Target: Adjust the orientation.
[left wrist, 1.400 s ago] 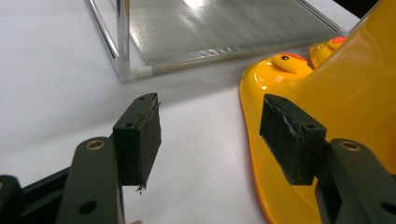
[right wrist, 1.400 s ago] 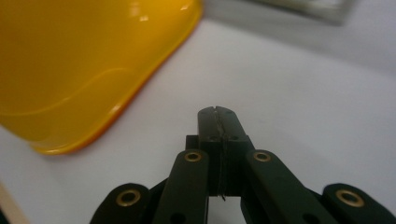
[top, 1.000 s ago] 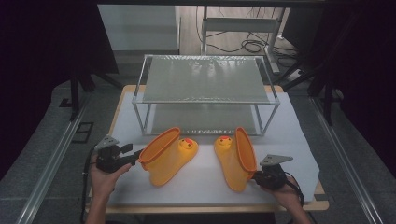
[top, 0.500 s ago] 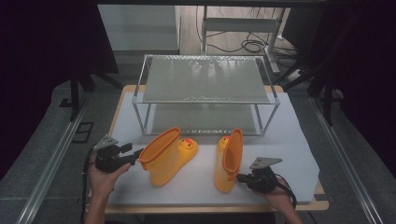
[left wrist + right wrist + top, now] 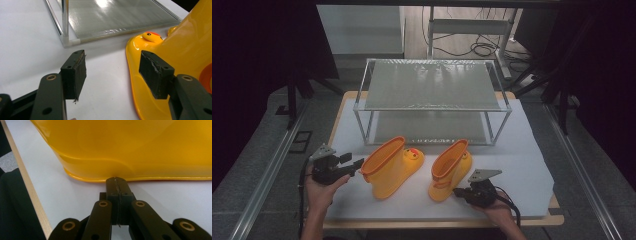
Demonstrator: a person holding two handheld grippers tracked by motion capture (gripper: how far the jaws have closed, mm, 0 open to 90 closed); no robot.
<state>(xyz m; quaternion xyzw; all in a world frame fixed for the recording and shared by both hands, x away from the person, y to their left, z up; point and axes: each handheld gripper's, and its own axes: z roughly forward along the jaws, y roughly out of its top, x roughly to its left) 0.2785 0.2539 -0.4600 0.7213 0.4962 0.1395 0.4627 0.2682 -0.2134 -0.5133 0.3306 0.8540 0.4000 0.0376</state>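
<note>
**Two boots before the rack, one gripper at each**

The landmark is the two-tier wire-mesh metal rack (image 5: 432,102) on the white table mat (image 5: 532,170). In front of its left half lies the glossy yellow rubber boot with a duck face (image 5: 391,166), tipped, shaft mouth toward the left gripper (image 5: 346,166) and toe toward the rack. That gripper sits just left of the shaft rim with its jaws apart, one pad beside the boot's wall. In front of the rack's right half stands the second yellow rubber boot (image 5: 451,167), upright, long axis toward the rack. The right gripper (image 5: 117,185) meets its lower edge from the near side, jaws pressed together; whether they pinch the rim I cannot tell.
</note>
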